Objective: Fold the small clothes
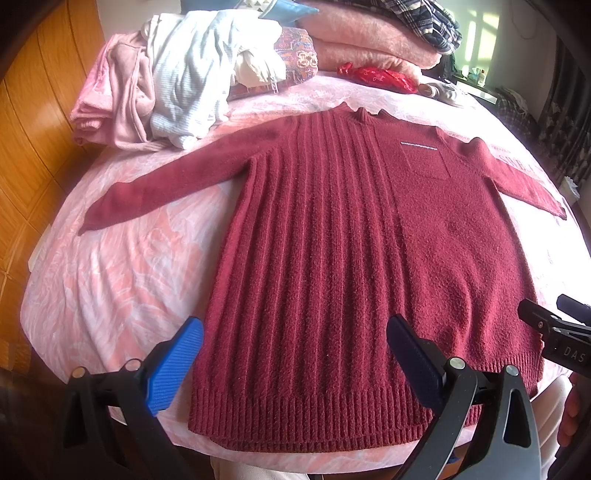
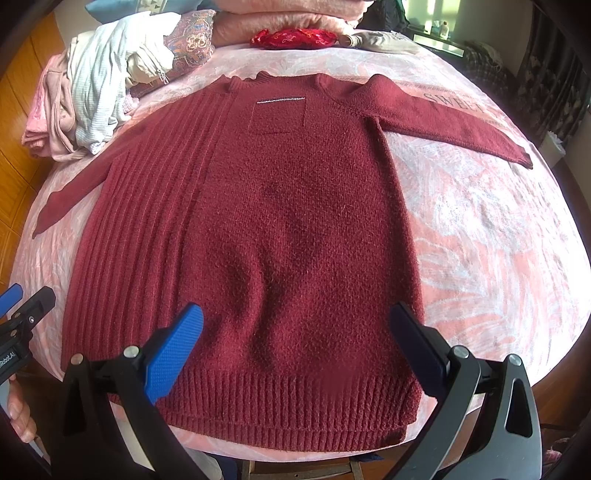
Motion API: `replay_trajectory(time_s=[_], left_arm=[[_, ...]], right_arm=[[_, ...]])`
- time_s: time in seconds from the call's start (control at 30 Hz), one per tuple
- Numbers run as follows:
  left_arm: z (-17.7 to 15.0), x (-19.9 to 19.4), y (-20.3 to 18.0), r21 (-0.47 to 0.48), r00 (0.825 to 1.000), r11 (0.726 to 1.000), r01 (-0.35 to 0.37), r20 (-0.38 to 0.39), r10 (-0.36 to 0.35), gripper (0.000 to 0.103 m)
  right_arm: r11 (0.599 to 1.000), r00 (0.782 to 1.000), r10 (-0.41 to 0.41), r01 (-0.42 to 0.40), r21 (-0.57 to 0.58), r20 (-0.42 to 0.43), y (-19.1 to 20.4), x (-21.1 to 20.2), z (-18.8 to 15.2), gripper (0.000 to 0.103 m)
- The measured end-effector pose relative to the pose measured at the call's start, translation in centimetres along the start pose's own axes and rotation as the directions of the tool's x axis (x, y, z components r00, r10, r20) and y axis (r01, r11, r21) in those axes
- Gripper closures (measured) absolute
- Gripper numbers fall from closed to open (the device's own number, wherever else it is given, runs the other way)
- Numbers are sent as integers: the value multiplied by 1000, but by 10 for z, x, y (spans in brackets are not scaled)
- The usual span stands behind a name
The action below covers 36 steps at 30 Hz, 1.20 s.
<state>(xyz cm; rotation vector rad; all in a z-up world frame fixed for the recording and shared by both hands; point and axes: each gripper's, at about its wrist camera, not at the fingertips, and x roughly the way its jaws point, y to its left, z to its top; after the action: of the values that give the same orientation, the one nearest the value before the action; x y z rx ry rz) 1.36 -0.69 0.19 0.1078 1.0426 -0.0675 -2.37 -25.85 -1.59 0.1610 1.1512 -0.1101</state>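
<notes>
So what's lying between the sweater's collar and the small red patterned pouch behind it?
Only bare pink floral bedspread lies between the dark red knitted sweater and the red patterned pouch, clearest in the right wrist view.

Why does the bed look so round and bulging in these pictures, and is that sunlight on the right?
Left wrist view: the fisheye lens bows the bed into a dome; the dark red sweater stays sharp, and a bright window glows at top right. Right wrist view: same bulge, with strong daylight washing out the bedspread on the right.
</notes>
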Motion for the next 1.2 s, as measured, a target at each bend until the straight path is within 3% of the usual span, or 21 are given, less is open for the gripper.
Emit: replay_trajectory(time_s=[0.4, 0.6, 0.73, 0.93, 1.1, 1.2], left_arm=[[3, 6, -4, 4, 1000, 1000, -8, -11, 8, 4], [16, 22, -18, 9, 999, 1000, -10, -36, 10, 4], [51, 41, -45, 23, 998, 1000, 7, -57, -5, 4], [135, 69, -118, 36, 998, 998, 59, -19, -59, 4], [199, 103, -195, 64, 996, 995, 82, 41, -85, 4], [227, 129, -239, 79, 992, 990, 118, 30, -121, 4]], right_arm=[[1000, 1000, 4, -4, 6, -6, -7, 8, 4, 3], [1000, 1000, 20, -20, 6, -11, -32, 16, 22, 3], [999, 1000, 20, -19, 49, -1, -94, 17, 67, 3], [987, 992, -125, 121, 102, 35, -217, 19, 155, 3], [968, 988, -149, 152, 199, -26, -328, 59, 214, 3], [957, 988, -140, 151, 248, -60, -380, 87, 229, 3]])
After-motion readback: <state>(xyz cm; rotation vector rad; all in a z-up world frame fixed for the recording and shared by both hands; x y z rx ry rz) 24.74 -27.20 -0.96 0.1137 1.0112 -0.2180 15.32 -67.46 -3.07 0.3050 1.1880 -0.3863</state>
